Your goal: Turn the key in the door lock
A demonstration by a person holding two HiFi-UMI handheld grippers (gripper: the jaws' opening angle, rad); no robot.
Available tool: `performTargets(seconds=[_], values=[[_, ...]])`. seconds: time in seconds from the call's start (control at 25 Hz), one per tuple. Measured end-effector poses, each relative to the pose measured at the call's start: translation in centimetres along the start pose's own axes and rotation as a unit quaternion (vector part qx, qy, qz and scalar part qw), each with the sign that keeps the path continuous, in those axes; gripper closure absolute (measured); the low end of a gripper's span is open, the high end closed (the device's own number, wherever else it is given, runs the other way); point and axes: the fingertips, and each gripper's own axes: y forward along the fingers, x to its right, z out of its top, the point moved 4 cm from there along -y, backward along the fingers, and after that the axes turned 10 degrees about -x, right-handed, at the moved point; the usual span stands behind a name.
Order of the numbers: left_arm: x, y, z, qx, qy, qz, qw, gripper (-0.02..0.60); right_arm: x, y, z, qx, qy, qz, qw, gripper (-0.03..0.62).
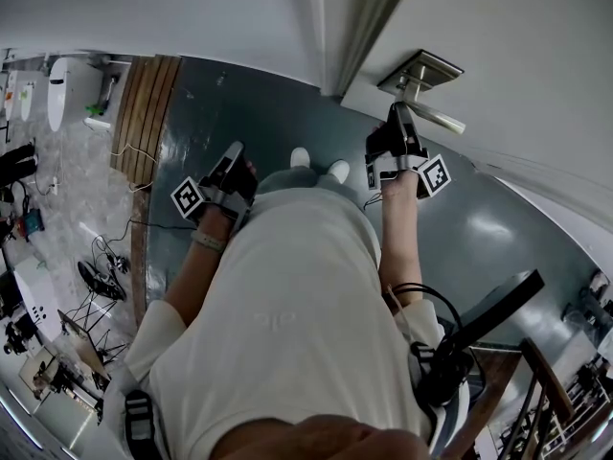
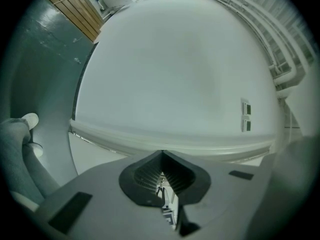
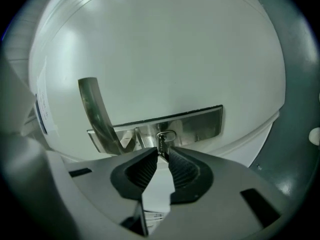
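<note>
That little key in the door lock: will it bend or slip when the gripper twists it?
Probably stiff: the key looks like thin metal, like the lock plate it sits in. It may be slippery, being smooth and shiny, though the right gripper meets it with ribbed pads. It likely won't fall, since its end is seated in that plate.

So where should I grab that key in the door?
Pinch the key by the flat head that sticks out of the lock plate, coming straight at the door from the front. It stands on edge, so one jaw goes on each flat side, as the right gripper has it.
</note>
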Motion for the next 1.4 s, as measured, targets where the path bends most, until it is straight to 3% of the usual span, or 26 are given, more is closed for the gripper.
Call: performTargets(seconds=[0.08,0.16,0.2,0.24,0.28,0.32,0.36,0.44,0.48,0.52,0.56,0.6,0.64,0.84,0.96,1.04,1.16,1.4], values=[[0.0,0.0,0.0,-0.001,0.001,-0.002,1.0,0.574,-0.5,-0.3,-0.1,-0.005,-0.04,-0.022,0.999,0.543],[0.0,0.1,0.1,-0.002,0.002,-0.003,1.0,0.574,-1.6,-0.9,-0.4,-0.024,-0.163,-0.083,0.983,0.542],[0.0,0.1,0.1,-0.002,0.001,-0.004,1.0,0.574,-2.3,-1.2,-0.4,-0.034,-0.249,-0.119,0.961,0.542],[0.0,0.1,0.2,-0.001,0.0,-0.005,1.0,0.574,-3.1,-1.5,-0.5,-0.043,-0.347,-0.155,0.924,0.542],[-0.1,0.1,0.2,0.0,-0.001,-0.006,1.0,0.574,-3.9,-1.6,-0.6,-0.054,-0.45,-0.192,0.87,0.542],[-0.2,0.1,0.2,0.0,-0.003,-0.006,1.0,0.574,-4.6,-1.8,-0.9,-0.068,-0.553,-0.229,0.798,0.542],[-0.2,0.1,0.2,0.001,-0.004,-0.006,1.0,0.574,-5.1,-1.8,-1.4,-0.086,-0.647,-0.264,0.71,0.542],[-0.2,0.0,0.2,0.003,-0.008,-0.007,0.9999,0.574,-5.5,-1.6,-2.8,-0.123,-0.792,-0.312,0.511,0.542],[-0.2,-0.1,0.2,0.004,-0.009,-0.008,0.9999,0.574,-5.3,-1.5,-3.4,-0.141,-0.837,-0.326,0.416,0.542],[-0.3,-0.1,0.2,0.004,-0.011,-0.009,0.9999,0.574,-4.8,-1.5,-3.9,-0.159,-0.868,-0.333,0.333,0.543],[-0.3,-0.2,0.2,0.004,-0.011,-0.01,0.9999,0.574,-4.3,-1.5,-4.2,-0.176,-0.886,-0.336,0.266,0.542],[-0.3,-0.3,0.2,0.005,-0.012,-0.01,0.9999,0.574,-3.7,-1.5,-4.4,-0.188,-0.897,-0.335,0.216,0.542],[-0.3,-0.2,0.2,0.007,-0.014,-0.011,0.9998,0.574,-3.3,-1.4,-4.4,-0.195,-0.904,-0.333,0.184,0.542],[-0.5,-0.1,0.3,0.01,-0.017,-0.012,0.9997,0.574,-2.0,-0.1,-3.6,-0.194,-0.919,-0.327,0.102,0.542],[-0.6,-0.2,0.3,0.011,-0.018,-0.011,0.9997,0.574,-1.4,0.6,-3.2,-0.193,-0.921,-0.33,0.071,0.53],[-0.7,-0.4,0.2,0.011,-0.018,-0.008,0.9997,0.574,-1.3,1.0,-3.1,-0.184,-0.923,-0.332,0.063,0.522],[-0.6,-0.5,0.1,0.012,-0.018,-0.01,0.9997,0.574,-1.1,1.6,-3.2,-0.174,-0.923,-0.337,0.062,0.51],[-0.6,-0.8,0.2,0.016,-0.021,-0.008,0.9996,0.574,-1.2,2.1,-3.3,-0.15,-0.921,-0.352,0.074,0.505]])
